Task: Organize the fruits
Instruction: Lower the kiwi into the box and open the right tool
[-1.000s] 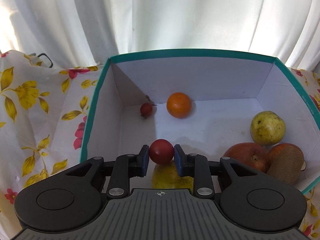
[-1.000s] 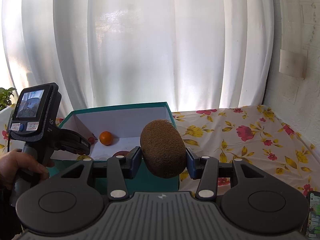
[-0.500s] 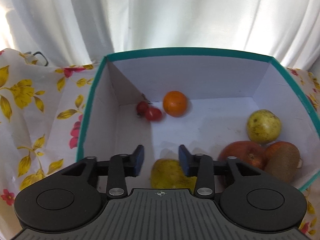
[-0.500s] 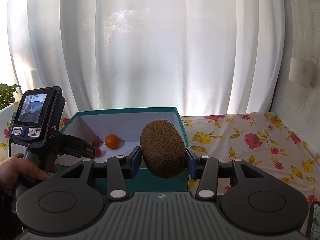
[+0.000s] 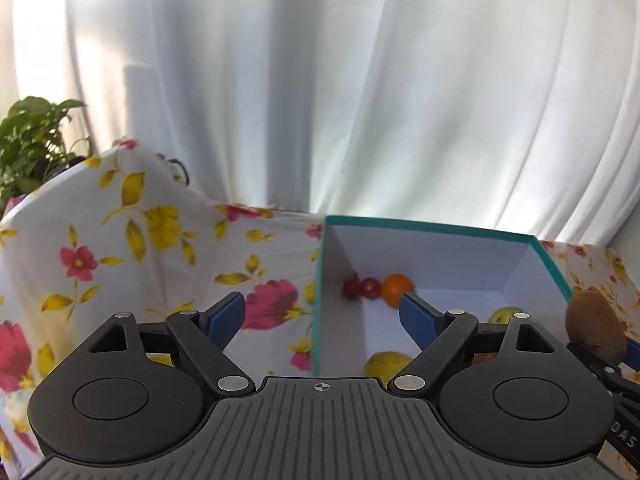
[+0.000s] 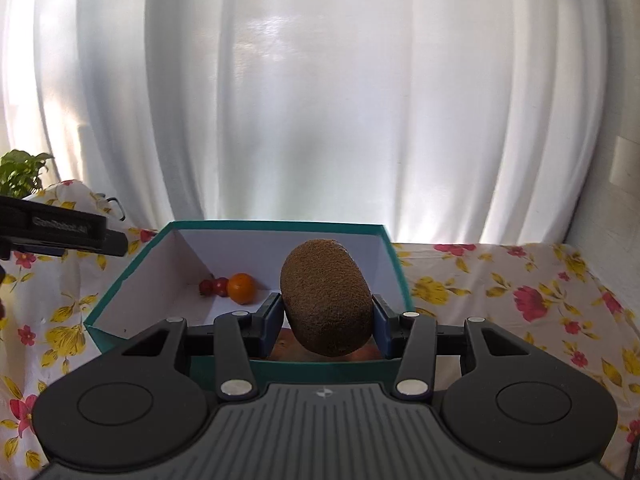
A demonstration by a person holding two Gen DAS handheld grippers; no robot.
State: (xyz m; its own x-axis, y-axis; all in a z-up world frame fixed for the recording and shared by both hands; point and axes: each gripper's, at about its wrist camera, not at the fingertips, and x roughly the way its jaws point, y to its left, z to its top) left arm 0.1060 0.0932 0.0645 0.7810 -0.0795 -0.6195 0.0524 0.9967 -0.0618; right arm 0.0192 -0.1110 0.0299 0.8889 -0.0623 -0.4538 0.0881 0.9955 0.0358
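A white box with a teal rim (image 5: 432,227) (image 6: 276,225) stands on the flowered cloth. In its far left corner lie two small red fruits (image 5: 362,287) (image 6: 214,286) and an orange (image 5: 396,286) (image 6: 241,287). Two yellow-green fruits (image 5: 386,364) (image 5: 502,314) show lower in the box. My left gripper (image 5: 322,314) hangs above the box's left wall, its jaws opening, nothing between them. My right gripper (image 6: 326,316) is shut on a brown kiwi (image 6: 326,308) (image 5: 594,328) over the box's near edge. A reddish fruit (image 6: 286,346) lies below it.
White curtains (image 6: 320,100) close off the back. A potted plant (image 5: 32,144) (image 6: 20,172) stands at the far left behind a cloth-covered hump (image 5: 120,208). Flowered cloth (image 6: 520,288) spreads to the right of the box.
My left gripper let go of the small red fruit, which rolled beside the other by the orange; it opened wide, rose and swung left. The right gripper with the kiwi moved over the box.
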